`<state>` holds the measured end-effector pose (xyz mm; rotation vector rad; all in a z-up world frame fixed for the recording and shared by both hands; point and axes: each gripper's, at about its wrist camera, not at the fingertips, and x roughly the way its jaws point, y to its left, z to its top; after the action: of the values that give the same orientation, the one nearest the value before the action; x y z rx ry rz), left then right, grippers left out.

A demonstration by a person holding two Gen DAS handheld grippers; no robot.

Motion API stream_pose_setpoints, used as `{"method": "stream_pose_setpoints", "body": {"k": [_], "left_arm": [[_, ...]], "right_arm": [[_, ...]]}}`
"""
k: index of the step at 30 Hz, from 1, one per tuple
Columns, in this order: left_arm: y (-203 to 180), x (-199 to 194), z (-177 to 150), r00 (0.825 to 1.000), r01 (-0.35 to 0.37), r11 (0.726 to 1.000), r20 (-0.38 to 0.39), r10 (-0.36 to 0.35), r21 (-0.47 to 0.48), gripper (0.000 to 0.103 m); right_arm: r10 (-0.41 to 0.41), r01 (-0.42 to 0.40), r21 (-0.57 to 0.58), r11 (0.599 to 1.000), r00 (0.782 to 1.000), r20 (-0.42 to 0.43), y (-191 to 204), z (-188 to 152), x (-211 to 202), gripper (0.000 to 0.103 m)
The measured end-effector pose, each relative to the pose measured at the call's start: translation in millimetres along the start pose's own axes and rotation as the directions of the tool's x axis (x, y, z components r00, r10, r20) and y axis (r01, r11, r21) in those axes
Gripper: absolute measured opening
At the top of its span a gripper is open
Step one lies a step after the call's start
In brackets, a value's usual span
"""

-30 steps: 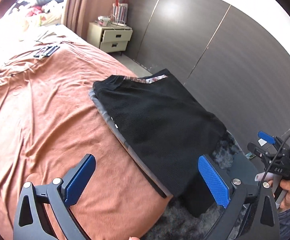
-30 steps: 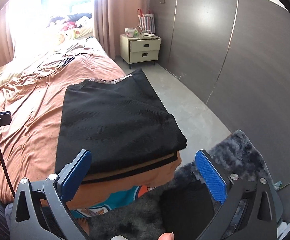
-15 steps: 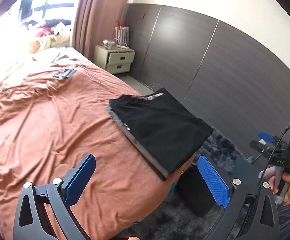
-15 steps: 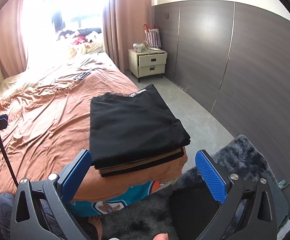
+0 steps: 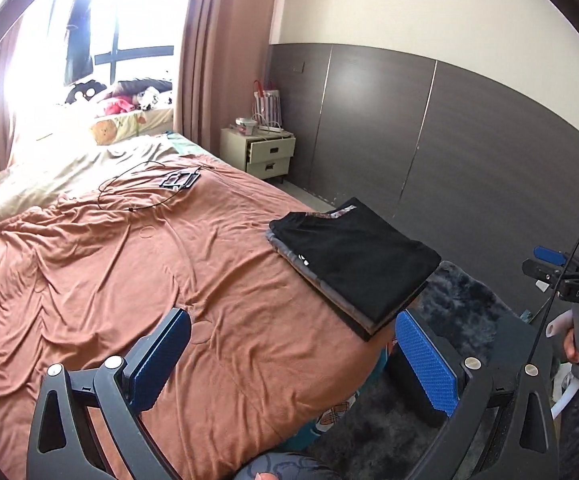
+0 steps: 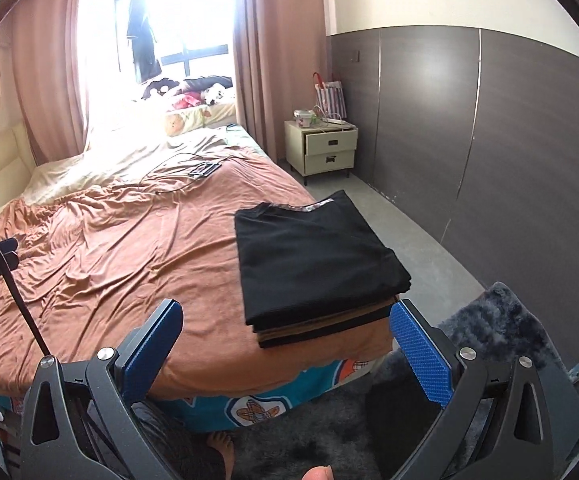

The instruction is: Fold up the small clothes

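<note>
A stack of folded clothes with a black garment on top lies at the near right corner of the bed; it also shows in the right wrist view, with brown and dark layers under the black one. My left gripper is open and empty, held back above the bed's foot. My right gripper is open and empty, held back from the stack. The right gripper also shows at the far right of the left wrist view.
The bed has a rumpled rust-brown cover with a small black device and cable near the head. A cream nightstand stands by the dark wall panels. A dark shaggy rug lies on the grey floor.
Both grippers have pulled back and up from the folded stack, so it looks smaller and more of the room shows. Both stay open.
</note>
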<state>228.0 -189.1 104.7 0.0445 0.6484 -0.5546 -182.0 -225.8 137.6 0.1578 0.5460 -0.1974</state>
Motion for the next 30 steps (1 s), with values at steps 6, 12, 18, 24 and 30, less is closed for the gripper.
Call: {"method": "stream_pose_setpoints", "body": {"k": [6,12,18,24,30], "left_arm": [[12.0,-35.6,-24.2,0.999,-0.029,1.000,0.015,0.028,0.004,0.103],[23.3,-67.6,-46.3,0.998,-0.029,0.999,0.060,0.031,-0.022,0.103],[28.0,-94.5,-75.5,0.994,-0.063,0.997,0.091,0.066,-0.043,0.103],[29.7,-122.4,-108.1,0.985,-0.100,0.992,0.134,0.110,-0.075,0.103],[35.7,-145.6,-137.9,0.975,-0.136,0.983,0.160,0.155,-0.121,0.103]], "right_arm": [[0.040,-0.040,0.014,0.999,0.999,0.018,20.4,-18.1,-21.6,0.103],[0.052,-0.053,0.015,0.998,0.998,0.033,35.5,-34.0,-35.6,0.103],[0.071,-0.071,-0.001,0.997,0.996,0.062,49.2,-50.7,-46.5,0.103],[0.082,-0.080,-0.019,0.997,0.994,0.078,62.8,-69.7,-49.5,0.103],[0.115,-0.112,-0.048,0.993,0.991,0.065,76.5,-88.6,-45.2,0.103]]}}
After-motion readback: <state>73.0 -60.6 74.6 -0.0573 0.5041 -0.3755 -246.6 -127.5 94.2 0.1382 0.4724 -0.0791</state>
